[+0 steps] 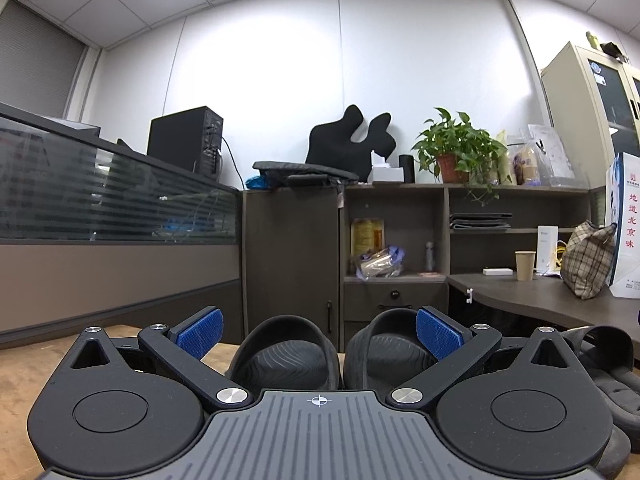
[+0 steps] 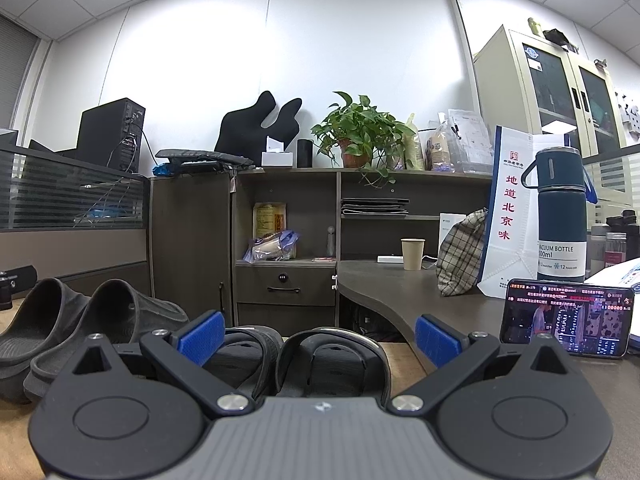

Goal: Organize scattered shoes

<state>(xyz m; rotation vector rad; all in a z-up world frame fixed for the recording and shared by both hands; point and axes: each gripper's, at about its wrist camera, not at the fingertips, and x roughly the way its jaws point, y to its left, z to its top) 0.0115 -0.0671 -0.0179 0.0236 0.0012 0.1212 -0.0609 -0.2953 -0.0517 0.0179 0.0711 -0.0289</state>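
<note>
Two pairs of dark slippers lie on a wooden surface. In the left wrist view, a pair of dark grey clog slippers (image 1: 336, 356) sits side by side right between the wide-open blue-padded fingers of my left gripper (image 1: 320, 332). The same pair shows at the left of the right wrist view (image 2: 80, 320). My right gripper (image 2: 318, 336) is open around a pair of black strap sandals (image 2: 316, 356), which also shows at the right edge of the left wrist view (image 1: 600, 356). Neither gripper holds anything.
A dark desk (image 2: 400, 292) curves in at the right with a phone (image 2: 566, 316), paper cup (image 2: 413, 254), plaid bag (image 2: 460, 258) and vacuum bottle (image 2: 560, 216). A dark cabinet and shelves (image 2: 280, 240) stand behind. A glass partition (image 1: 100, 192) runs along the left.
</note>
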